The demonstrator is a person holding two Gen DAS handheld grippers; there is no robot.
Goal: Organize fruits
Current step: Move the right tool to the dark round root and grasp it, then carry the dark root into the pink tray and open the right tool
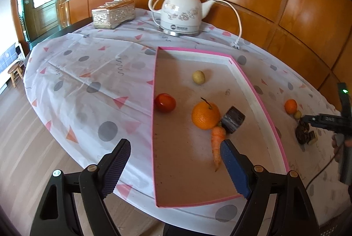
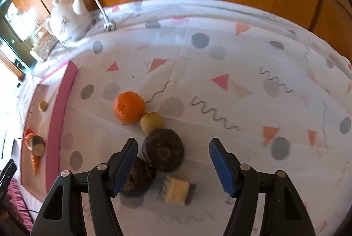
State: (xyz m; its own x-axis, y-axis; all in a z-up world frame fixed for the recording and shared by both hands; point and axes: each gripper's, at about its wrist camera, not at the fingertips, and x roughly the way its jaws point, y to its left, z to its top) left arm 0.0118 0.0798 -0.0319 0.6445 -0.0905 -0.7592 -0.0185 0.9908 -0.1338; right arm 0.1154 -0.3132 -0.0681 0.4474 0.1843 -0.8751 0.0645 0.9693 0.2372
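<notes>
The right claw (image 2: 172, 163) is held open, empty, just above the dark round fruit (image 2: 163, 149), nearer than the open left claw (image 1: 173, 166).

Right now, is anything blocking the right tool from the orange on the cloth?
Yes. The dark round piece and the small yellow fruit lie between the open right tool and the orange; the yellow fruit touches the orange.
</notes>
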